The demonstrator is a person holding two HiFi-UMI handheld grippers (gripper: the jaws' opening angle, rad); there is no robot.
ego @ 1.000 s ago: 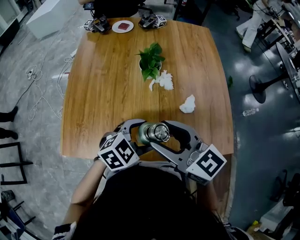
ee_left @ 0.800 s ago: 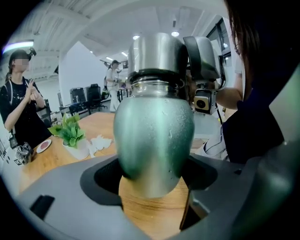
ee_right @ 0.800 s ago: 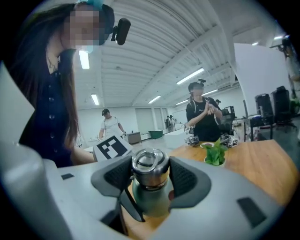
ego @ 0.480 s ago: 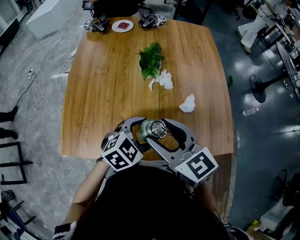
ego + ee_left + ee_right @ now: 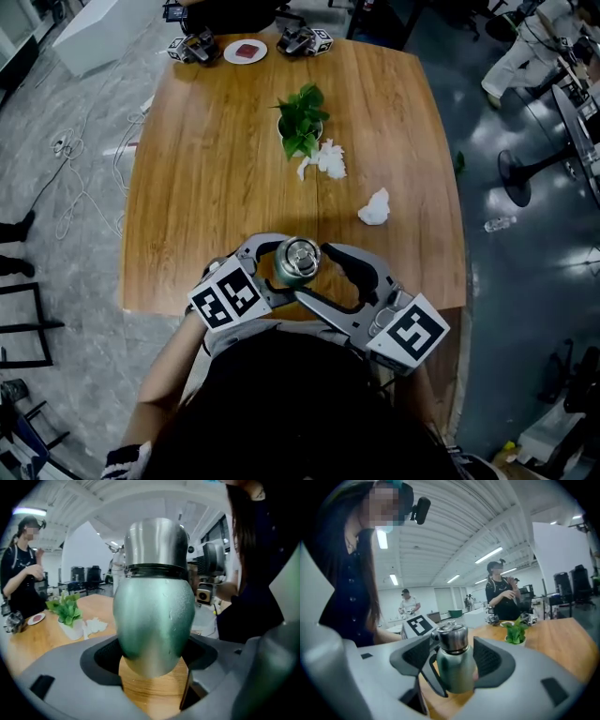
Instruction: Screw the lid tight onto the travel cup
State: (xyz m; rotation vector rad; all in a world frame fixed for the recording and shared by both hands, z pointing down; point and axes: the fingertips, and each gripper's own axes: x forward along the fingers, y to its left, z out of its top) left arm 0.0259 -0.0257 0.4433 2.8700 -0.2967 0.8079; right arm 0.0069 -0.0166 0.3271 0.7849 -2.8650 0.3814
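A green travel cup (image 5: 298,262) with a steel lid (image 5: 157,543) stands upright near the front edge of the wooden table (image 5: 206,187). My left gripper (image 5: 279,266) is shut on the cup's body (image 5: 154,616), one jaw hugging each side. My right gripper (image 5: 451,656) reaches in from the right. Its jaws have just been opening and now stand open on either side of the lid (image 5: 452,637), with a gap at each pad. In the right gripper view the left gripper's dark jaw wraps the cup's lower body.
A small potted plant (image 5: 302,122) stands mid-table, with crumpled tissues (image 5: 328,161) beside it and another tissue (image 5: 375,208) to the right. A plate (image 5: 246,52) and two idle grippers (image 5: 195,49) lie at the far edge. A standing person (image 5: 504,592) is beyond the table.
The right gripper's jaws were closed on the lid and have come off it, leaving a gap. Both marker cubes have shifted slightly; the cup stays in place.
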